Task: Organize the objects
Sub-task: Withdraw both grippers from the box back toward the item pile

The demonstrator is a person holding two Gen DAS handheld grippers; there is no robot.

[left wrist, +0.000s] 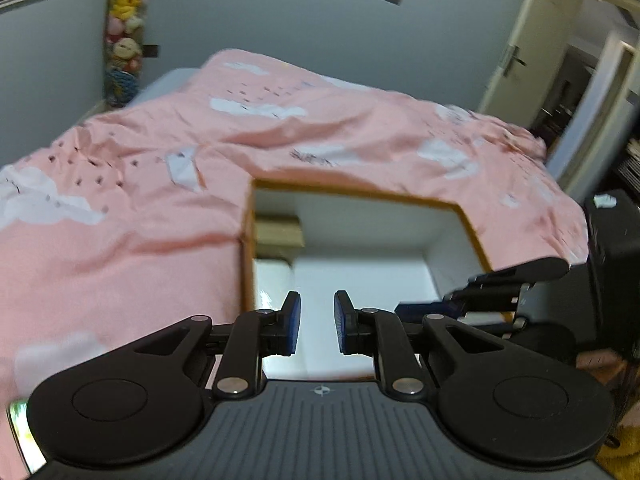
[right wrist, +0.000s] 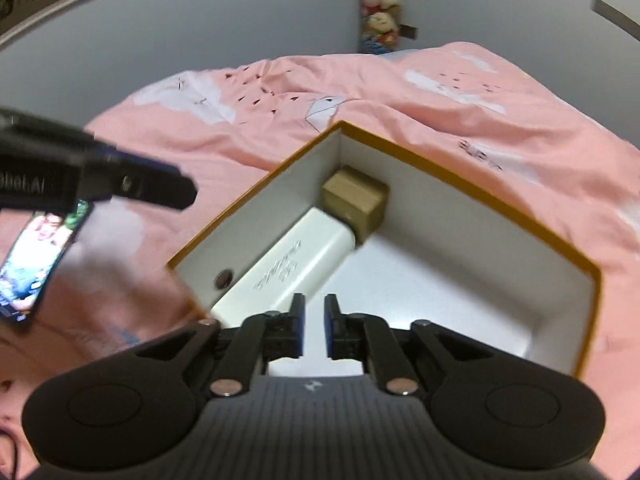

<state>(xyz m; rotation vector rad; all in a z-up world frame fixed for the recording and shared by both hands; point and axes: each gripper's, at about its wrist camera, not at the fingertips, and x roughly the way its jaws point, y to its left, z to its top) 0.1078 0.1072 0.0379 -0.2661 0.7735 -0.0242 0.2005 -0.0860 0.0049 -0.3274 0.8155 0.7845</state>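
Pink bedding (right wrist: pixel 400 128) with white cloud prints covers the bed, carrying an orange-edged open box (right wrist: pixel 592 280) with white inner walls. Both the left gripper (left wrist: pixel 317 322) and right gripper (right wrist: pixel 314 326) hang over it, jaws slightly parted, holding nothing. Inside, a white oblong box (right wrist: pixel 288 268) lies along one wall, its long axis pointing to a tan carton (right wrist: pixel 354 200) in the corner. A phone (right wrist: pixel 36 264) lies beside the box. Beyond stand grey walls, plush toys (left wrist: pixel 124 32) and a door (left wrist: pixel 528 40).
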